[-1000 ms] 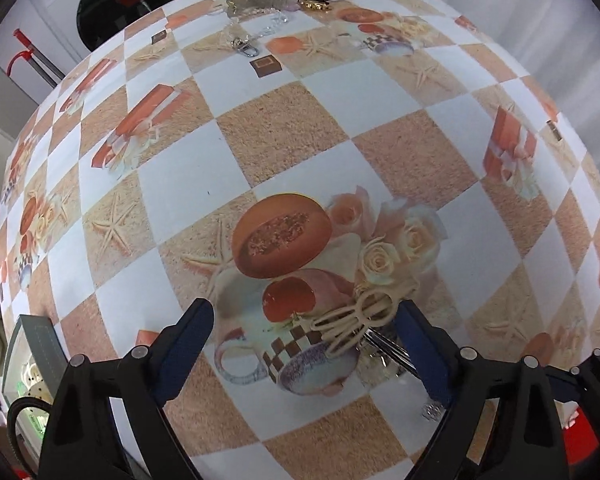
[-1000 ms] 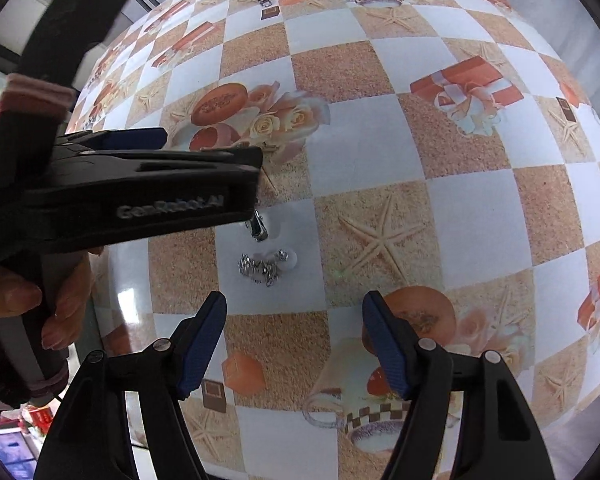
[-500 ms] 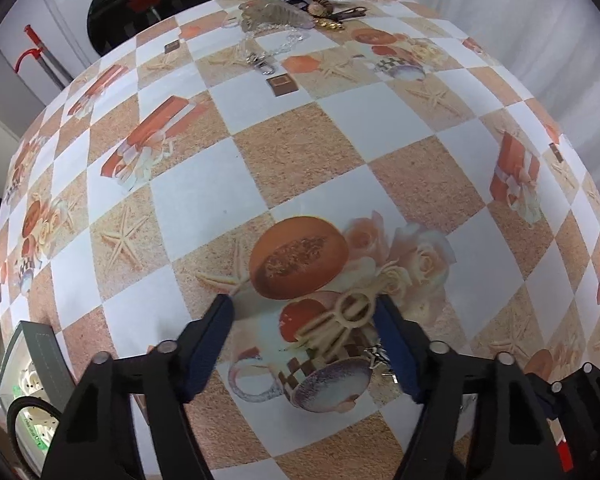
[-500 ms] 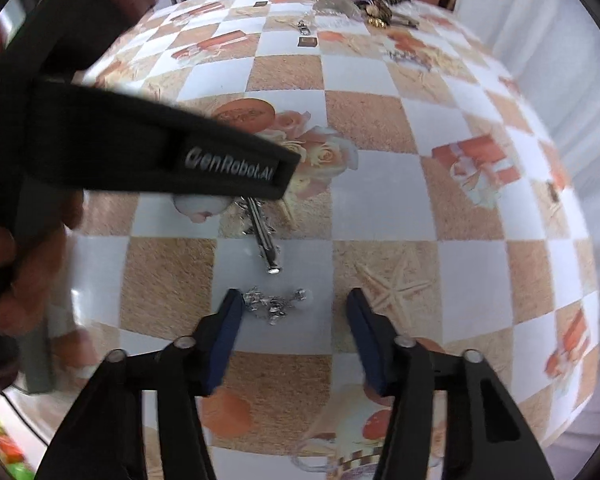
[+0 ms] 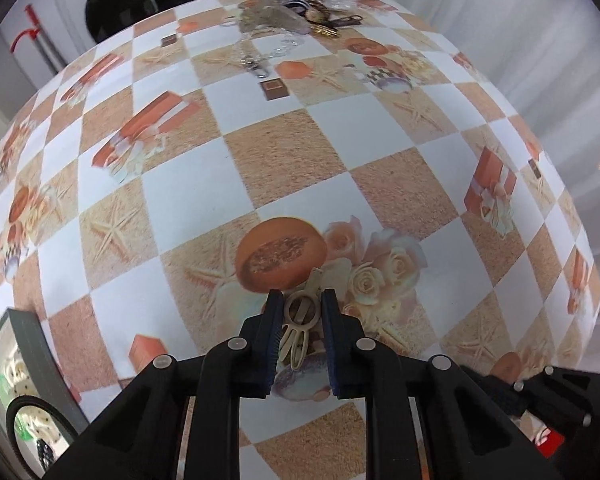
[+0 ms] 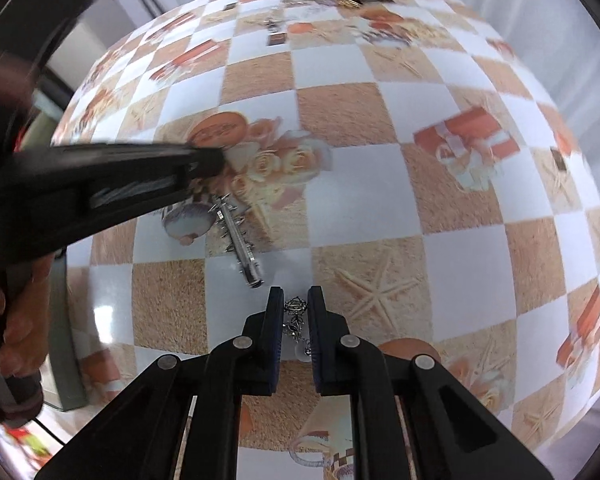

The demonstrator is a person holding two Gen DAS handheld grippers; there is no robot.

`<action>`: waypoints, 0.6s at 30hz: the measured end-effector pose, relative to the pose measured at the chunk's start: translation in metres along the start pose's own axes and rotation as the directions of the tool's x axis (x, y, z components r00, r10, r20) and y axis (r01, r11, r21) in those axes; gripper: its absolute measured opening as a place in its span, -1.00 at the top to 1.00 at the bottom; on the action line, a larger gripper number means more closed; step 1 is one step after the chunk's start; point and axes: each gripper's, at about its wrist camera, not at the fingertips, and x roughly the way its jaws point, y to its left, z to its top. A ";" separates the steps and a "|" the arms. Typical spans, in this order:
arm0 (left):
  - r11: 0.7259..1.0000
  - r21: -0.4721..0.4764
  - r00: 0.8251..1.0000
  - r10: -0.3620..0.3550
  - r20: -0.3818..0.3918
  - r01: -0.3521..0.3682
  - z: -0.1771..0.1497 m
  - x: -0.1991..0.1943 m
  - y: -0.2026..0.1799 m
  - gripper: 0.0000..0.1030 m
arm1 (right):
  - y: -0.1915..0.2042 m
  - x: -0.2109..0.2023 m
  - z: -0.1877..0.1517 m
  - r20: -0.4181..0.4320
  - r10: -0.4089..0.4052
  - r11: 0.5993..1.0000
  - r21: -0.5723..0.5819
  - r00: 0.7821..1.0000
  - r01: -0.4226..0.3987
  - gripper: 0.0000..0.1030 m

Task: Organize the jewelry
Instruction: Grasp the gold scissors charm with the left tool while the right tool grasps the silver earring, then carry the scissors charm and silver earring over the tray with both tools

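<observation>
Checkered tablecloth (image 5: pixel 284 160) with starfish and melon prints. The left gripper (image 5: pixel 300 312) has just been closing and now pinches a cream hair clip (image 5: pixel 300 316), its long axis running near-to-far between the jaws. The right gripper (image 6: pixel 296 312) has likewise just closed on a small silver charm chain (image 6: pixel 296 318), with a spiked silver bar (image 6: pixel 238 238) lying just far-left of it.

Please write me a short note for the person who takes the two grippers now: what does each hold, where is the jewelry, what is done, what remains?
Left gripper: just closed on the cream bow-shaped clip, still on the tablecloth.
Right gripper: just closed on the small silver chain piece, also on the cloth.
Spiked silver bar: lies loose beside the left gripper.
Jewelry pile: far edge of the table.
Done: both pieces gripped.
Left: lift and sort them, then the rest.
</observation>
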 end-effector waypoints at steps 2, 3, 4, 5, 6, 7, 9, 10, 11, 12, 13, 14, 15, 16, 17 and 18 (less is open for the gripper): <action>1.000 -0.017 1.000 -0.009 0.003 0.009 -0.003 -0.005 0.004 0.53 | -0.011 0.000 0.007 -0.013 0.033 0.999 0.041 0.999 -0.033 0.75; 1.000 -0.023 1.000 -0.011 0.003 0.011 -0.005 -0.008 0.005 0.53 | -0.014 -0.002 0.008 -0.017 0.048 0.997 0.056 0.999 -0.047 0.75; 0.999 -0.031 1.000 -0.014 0.004 0.014 -0.006 -0.010 0.006 0.53 | -0.018 -0.004 0.008 -0.020 0.064 0.996 0.071 0.998 -0.062 0.75; 0.999 -0.040 1.000 -0.015 0.005 0.015 -0.009 -0.013 0.008 0.53 | -0.021 -0.006 0.009 -0.023 0.080 0.993 0.086 0.997 -0.077 0.75; 0.999 -0.052 1.000 -0.016 0.006 0.016 -0.011 -0.016 0.010 0.53 | -0.023 -0.008 0.010 -0.026 0.093 0.991 0.097 0.995 -0.090 0.75; 0.998 -0.062 1.000 -0.018 0.007 0.018 -0.013 -0.019 0.012 0.53 | -0.026 -0.010 0.012 -0.030 0.109 0.989 0.106 0.994 -0.105 0.75; 0.997 -0.080 1.000 -0.020 0.009 0.020 -0.018 -0.025 0.014 0.53 | -0.026 -0.014 0.010 -0.033 0.124 0.987 0.110 0.992 -0.119 0.75; 0.996 -0.088 1.000 -0.016 0.012 0.017 -0.020 -0.028 0.015 0.53 | -0.026 -0.016 0.011 -0.036 0.129 0.986 0.107 0.991 -0.125 0.75; 0.995 -0.096 1.000 -0.016 0.014 0.018 -0.023 -0.032 0.017 0.53 | -0.026 -0.019 0.012 -0.037 0.134 0.986 0.104 0.990 -0.129 0.75; 0.994 -0.104 1.000 -0.018 0.017 0.019 -0.025 -0.035 0.018 0.53 | -0.026 -0.021 0.011 -0.039 0.139 0.986 0.100 0.990 -0.134 0.75; 0.993 -0.112 1.000 -0.017 0.019 0.019 -0.027 -0.038 0.019 0.53 | -0.025 -0.024 0.012 -0.041 0.143 0.986 0.095 0.989 -0.138 0.75; 0.992 -0.122 1.000 -0.018 0.022 0.020 -0.029 -0.042 0.020 0.53 | -0.025 -0.026 0.013 -0.044 0.145 0.986 0.091 0.988 -0.141 0.75; 0.991 -0.133 0.999 -0.019 0.026 0.022 -0.032 -0.046 0.022 0.53 | -0.024 -0.029 0.013 -0.047 0.149 0.986 0.089 0.988 -0.144 0.75; 0.990 -0.142 0.999 -0.019 0.029 0.023 -0.034 -0.050 0.023 0.53 | -0.024 -0.032 0.012 -0.049 0.153 0.985 0.088 0.987 -0.148 0.75; 0.988 -0.151 0.999 -0.019 0.033 0.024 -0.037 -0.054 0.025 0.53 | -0.023 -0.034 0.013 -0.050 0.156 0.985 0.087 0.986 -0.152 0.75; 0.987 -0.161 0.999 -0.019 0.037 0.025 -0.040 -0.058 0.026 0.53 | -0.023 -0.037 0.013 -0.053 0.158 0.984 0.086 0.986 -0.154 0.75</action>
